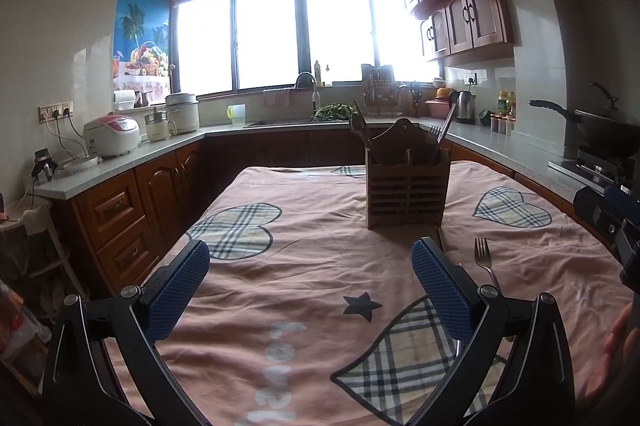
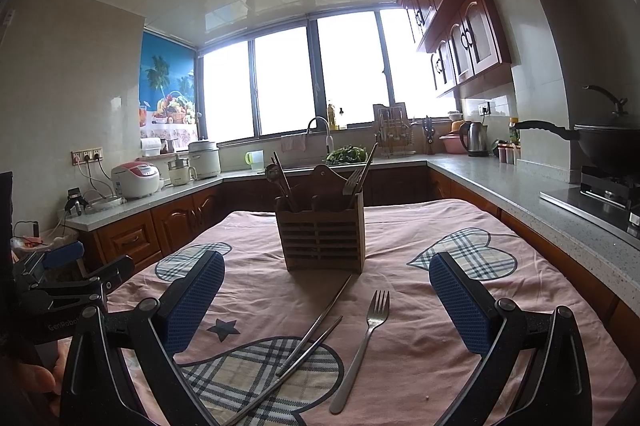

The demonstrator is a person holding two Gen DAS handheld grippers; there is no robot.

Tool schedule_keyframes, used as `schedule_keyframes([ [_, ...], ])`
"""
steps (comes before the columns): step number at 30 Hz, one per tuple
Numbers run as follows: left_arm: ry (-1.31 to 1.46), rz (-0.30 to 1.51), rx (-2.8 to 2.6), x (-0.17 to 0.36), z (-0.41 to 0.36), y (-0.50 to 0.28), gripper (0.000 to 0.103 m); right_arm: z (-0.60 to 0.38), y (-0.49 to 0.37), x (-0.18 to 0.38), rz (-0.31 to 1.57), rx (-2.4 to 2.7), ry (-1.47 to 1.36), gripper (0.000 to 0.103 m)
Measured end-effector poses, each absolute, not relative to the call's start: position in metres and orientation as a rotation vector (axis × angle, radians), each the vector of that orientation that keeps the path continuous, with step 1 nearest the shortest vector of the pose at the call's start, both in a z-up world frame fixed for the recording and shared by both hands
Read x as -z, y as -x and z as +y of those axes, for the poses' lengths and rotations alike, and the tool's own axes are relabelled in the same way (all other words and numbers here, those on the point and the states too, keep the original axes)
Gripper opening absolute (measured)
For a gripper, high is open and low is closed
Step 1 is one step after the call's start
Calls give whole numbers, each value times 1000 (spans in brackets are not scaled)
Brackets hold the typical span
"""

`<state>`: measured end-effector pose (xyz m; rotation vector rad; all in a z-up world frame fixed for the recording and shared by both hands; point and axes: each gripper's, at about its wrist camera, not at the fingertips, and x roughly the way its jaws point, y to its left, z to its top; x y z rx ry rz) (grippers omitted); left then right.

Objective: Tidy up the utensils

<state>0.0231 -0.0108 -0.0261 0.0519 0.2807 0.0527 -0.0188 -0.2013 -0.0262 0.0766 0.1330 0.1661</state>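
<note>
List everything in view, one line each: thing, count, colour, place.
utensil holder: 1, brown wood, centre of the table, holding a ladle, chopsticks and forks
fork: 1, silver, flat on the cloth before the holder
chopsticks: 2, metal, flat on the cloth left of the fork
tablecloth: 1, pink with plaid hearts, covering the table
rice cooker: 1, white and pink, left counter
kettle: 1, steel, back right counter
wok: 1, black, on the stove at right
left tool: 1, black with blue pads, open
right tool: 1, same, open

"GenRobot" on left tongs [image 2: 60, 290]
</note>
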Motion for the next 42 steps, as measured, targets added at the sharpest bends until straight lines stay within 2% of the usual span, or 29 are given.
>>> schedule_keyframes([
  [42,-50,288,-41,27,-12,-26,103,-199,16,29,150,-171,-82,103],
])
